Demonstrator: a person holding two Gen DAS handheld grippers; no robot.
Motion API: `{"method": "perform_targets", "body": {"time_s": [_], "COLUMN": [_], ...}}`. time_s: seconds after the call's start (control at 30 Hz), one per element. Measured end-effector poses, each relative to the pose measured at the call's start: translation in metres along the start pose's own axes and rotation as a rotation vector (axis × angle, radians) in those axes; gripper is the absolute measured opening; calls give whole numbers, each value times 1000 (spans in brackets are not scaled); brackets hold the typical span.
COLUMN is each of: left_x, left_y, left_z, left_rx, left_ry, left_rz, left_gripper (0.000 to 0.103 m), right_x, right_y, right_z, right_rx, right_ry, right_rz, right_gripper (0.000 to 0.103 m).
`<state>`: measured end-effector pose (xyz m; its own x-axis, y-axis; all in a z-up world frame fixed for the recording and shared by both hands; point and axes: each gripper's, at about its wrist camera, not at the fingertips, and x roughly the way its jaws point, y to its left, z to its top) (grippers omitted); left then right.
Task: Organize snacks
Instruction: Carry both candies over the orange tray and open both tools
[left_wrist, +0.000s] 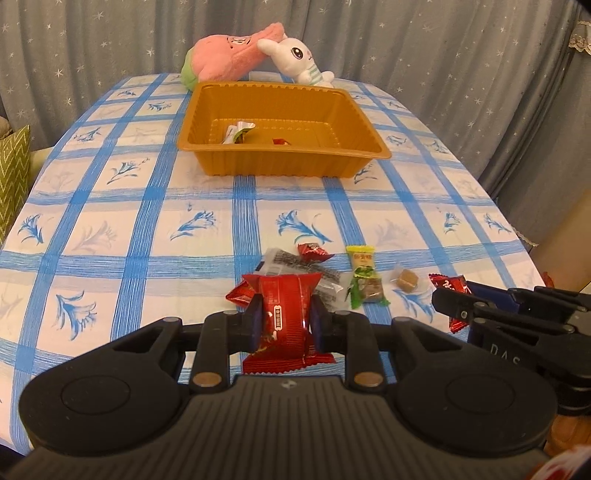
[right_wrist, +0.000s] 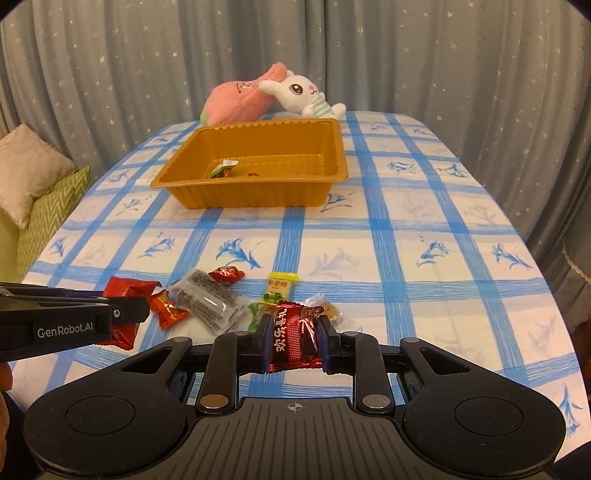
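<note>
Both grippers loaded. Left gripper (left_wrist: 285, 320): jaws nearly closed, pads clamped on the sides of a large red snack packet (left_wrist: 286, 321), packet upright between the fingers and clear of the table as far as I can tell. Right gripper (right_wrist: 294, 341): jaws also pinched almost closed, holding a small dark-red candy (right_wrist: 295, 339) with white lettering on the wrapper. Both sit at the near edge of the table (left_wrist: 110, 221), which has a blue-check floral cloth. Remaining snacks lie loose in a cluster on the cloth just beyond the fingers: a clear packet with dark contents (right_wrist: 207, 301), two small red candies (right_wrist: 168, 308) (right_wrist: 226, 275), a yellow-topped packet (right_wrist: 281, 285), a green-wrapped one (left_wrist: 364, 290), a clear-wrapped brown cube (left_wrist: 406, 282). Orange plastic tray (left_wrist: 280, 162) stands further back, mid-table, well apart from the cluster; inside it a green-white wrapper (left_wrist: 238, 133) at the left and a small red piece (left_wrist: 281, 141) near the middle, rest of the floor bare. Behind the tray at the far edge: pink plush (left_wrist: 232, 51) and white rabbit plush (left_wrist: 299, 59), touching each other. Grey star-print curtain (left_wrist: 406, 44) behind. Green zigzag cushion (left_wrist: 13, 177) off the left side.
</note>
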<state>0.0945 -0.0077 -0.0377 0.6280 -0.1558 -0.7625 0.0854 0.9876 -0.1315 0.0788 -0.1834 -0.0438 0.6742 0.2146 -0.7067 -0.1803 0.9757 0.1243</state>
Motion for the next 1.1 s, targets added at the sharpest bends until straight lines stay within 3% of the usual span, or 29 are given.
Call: {"method": "perform_targets", "body": {"time_s": [0.73,1.1], "left_x": [1,14], "left_y": [-1,7], "left_z": [15,43], "left_rx": [4,4], "left_ry": [-15,-34], "left_rz": [-7,-16], "left_gripper": [23,23], "right_x": [1,17], "right_y": [-2,-7], "right_z": [6,23], "right_rx": [-4,-6], "right_ry": [-1,-6], "right_rz": [-5,-2], "right_gripper": [25,25]}}
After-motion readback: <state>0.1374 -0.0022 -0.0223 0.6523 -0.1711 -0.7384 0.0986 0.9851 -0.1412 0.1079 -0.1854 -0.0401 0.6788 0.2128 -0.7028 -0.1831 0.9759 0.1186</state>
